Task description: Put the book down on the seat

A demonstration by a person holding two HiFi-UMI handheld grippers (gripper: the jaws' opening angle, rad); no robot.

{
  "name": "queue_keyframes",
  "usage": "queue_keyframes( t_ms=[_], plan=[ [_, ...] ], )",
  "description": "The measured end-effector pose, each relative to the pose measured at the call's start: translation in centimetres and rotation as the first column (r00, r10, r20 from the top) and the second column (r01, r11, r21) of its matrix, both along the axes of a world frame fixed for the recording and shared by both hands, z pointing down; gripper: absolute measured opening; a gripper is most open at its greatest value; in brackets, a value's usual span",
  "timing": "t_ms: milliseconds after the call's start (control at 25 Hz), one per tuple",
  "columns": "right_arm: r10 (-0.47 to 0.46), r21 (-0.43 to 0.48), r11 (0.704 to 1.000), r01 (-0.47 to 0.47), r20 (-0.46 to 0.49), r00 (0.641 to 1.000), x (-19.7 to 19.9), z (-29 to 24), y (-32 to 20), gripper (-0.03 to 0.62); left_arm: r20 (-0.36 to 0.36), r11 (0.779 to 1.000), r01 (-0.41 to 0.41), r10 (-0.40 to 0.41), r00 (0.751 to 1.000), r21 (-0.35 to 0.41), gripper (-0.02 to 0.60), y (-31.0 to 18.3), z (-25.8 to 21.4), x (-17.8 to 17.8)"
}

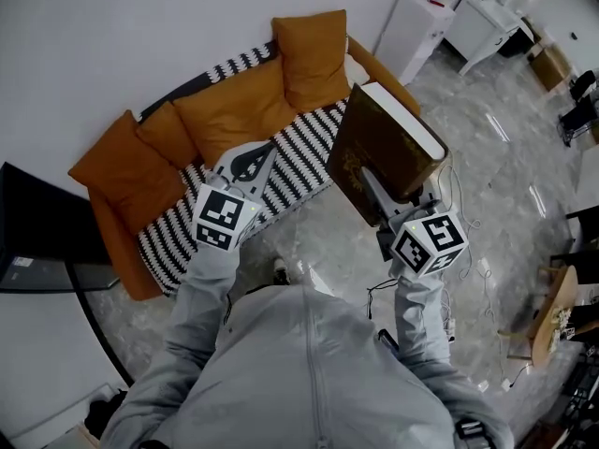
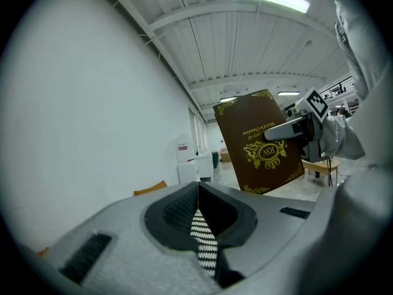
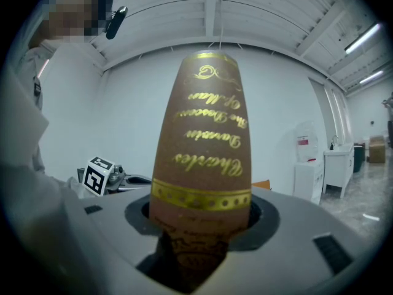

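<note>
A thick brown book (image 1: 386,146) with gold lettering stands on edge in the air, just off the right end of the sofa. My right gripper (image 1: 367,181) is shut on its lower part. In the right gripper view its spine (image 3: 202,134) rises straight out of the right gripper (image 3: 199,217). The seat (image 1: 301,155) is covered by a black-and-white striped blanket and lies below and left of the book. My left gripper (image 1: 265,151) hovers over the seat's front edge with nothing in it. Its tips (image 2: 198,184) meet, and the book (image 2: 261,141) shows beyond them to the right.
Orange cushions (image 1: 239,106) line the sofa back, with one more (image 1: 126,171) at its left end. A white cabinet (image 1: 412,31) and a white table (image 1: 487,21) stand behind the sofa's right end. A dark desk (image 1: 37,237) is at the left. Cables (image 1: 468,251) and a wooden stool (image 1: 552,311) are on the right floor.
</note>
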State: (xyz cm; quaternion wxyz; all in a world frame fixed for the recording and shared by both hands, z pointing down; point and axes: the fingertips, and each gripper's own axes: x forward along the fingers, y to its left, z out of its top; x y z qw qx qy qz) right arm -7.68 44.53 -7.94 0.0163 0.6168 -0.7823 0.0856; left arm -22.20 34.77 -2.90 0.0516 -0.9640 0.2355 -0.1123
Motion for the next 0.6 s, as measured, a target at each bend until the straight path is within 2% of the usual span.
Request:
queue_keyframes(
  t_ms=[400,600],
  plan=[
    [0.043,-0.067,0.997,-0.043,0.008,0.999,1.2,2.0,-3.3,0.247,0.01,0.999,-0.028,0.028,1.0,-0.042,0.026,-3.6,1.9,1.7],
    [0.03,-0.098,0.995,-0.028,0.018,0.999,2.9,3.9,-5.6,0.247,0.026,0.998,-0.029,0.03,0.999,-0.048,0.026,-5.3,3.1,3.0]
  ],
)
